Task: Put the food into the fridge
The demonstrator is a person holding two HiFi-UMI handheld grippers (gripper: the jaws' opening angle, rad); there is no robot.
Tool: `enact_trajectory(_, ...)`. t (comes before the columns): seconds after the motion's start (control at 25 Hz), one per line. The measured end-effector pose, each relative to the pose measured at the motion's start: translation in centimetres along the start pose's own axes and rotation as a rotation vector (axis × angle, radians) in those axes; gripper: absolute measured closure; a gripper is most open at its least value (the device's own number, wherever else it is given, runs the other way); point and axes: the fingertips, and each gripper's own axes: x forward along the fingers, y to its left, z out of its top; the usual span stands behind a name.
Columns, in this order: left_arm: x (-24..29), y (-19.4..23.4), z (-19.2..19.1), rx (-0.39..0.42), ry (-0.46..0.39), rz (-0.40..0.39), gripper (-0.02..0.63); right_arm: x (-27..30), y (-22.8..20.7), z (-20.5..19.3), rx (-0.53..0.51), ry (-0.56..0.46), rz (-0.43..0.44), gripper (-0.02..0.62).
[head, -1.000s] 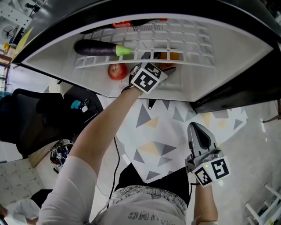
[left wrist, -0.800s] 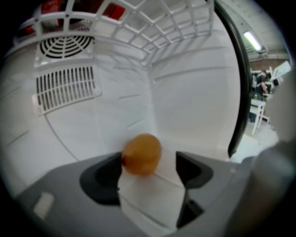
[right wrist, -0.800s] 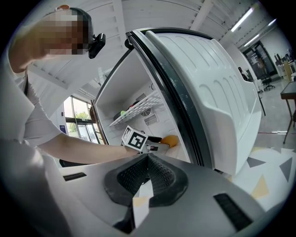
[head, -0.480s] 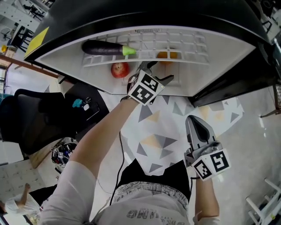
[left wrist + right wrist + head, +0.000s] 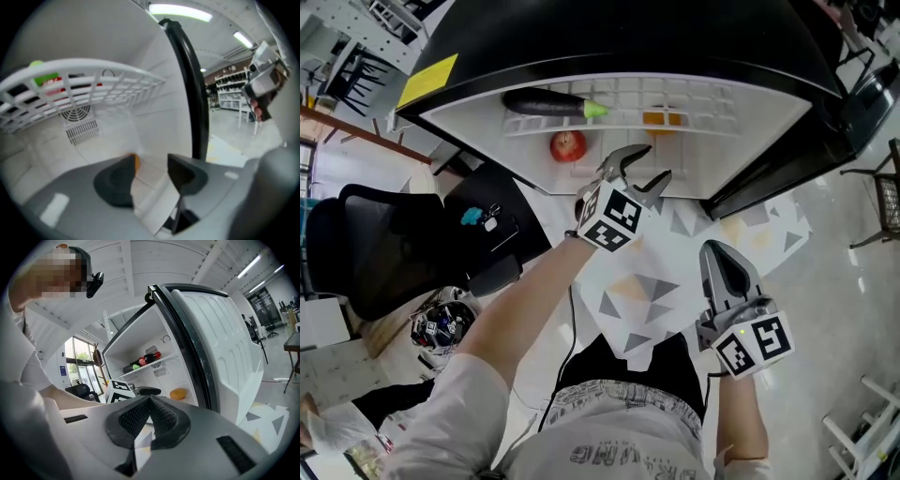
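The fridge stands open. In the head view a dark eggplant lies on its white wire shelf, with a red apple and an orange on the floor below. My left gripper hangs just outside the opening, in front of the orange. Its jaws have just been closing and stand open with nothing between them. The left gripper view shows that gap and a sliver of the orange. My right gripper is lower, over the mat, shut and empty.
The open fridge door stands to the right. A red-capped bottle lies on the shelf beside the eggplant. A triangle-patterned mat covers the floor before the fridge. A black office chair stands at left.
My left gripper has drawn back out of the fridge, away from the orange, and its jaws have narrowed. The orange stays inside. My right gripper has hardly shifted.
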Motion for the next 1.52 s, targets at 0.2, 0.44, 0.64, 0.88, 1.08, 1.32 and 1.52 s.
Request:
enact_trajectory(0.2,-2.5,-0.5,1.3,0.011,-0.028,0.031,0.424,-0.7,1.3,0.7,-0.004,-0.004,0.000,0.594)
enact_trajectory(0.44,-6.2,-0.7,3.3,-0.025,-0.063,0.071,0.491,-0.9,2.8,2.1,-0.019,-0.016,0.013,0.594)
enact_trajectory(0.64,-9.8,-1.0,4.8,-0.047,-0.085,0.101,0.542,-1.2,4.5,3.4,-0.036,-0.029,0.026,0.594)
enact_trajectory(0.88,-13.7,-1.3,6.3,-0.081,-0.107,0.143,0.598,-1.9,6.0,5.0,-0.054,-0.054,0.042,0.594)
enact_trajectory(1.08,-16.4,-2.0,7.5,-0.104,-0.129,0.148,0.598,-2.5,6.9,6.0,-0.076,-0.066,0.052,0.594)
enact_trajectory(1.32,-19.0,-3.2,8.9,-0.081,-0.152,0.132,0.599,-3.1,7.5,6.4,-0.088,-0.072,0.056,0.594)
enact_trajectory(1.52,-20.4,-4.6,9.3,-0.068,-0.163,0.100,0.599,-3.5,7.5,6.5,-0.091,-0.068,0.051,0.594)
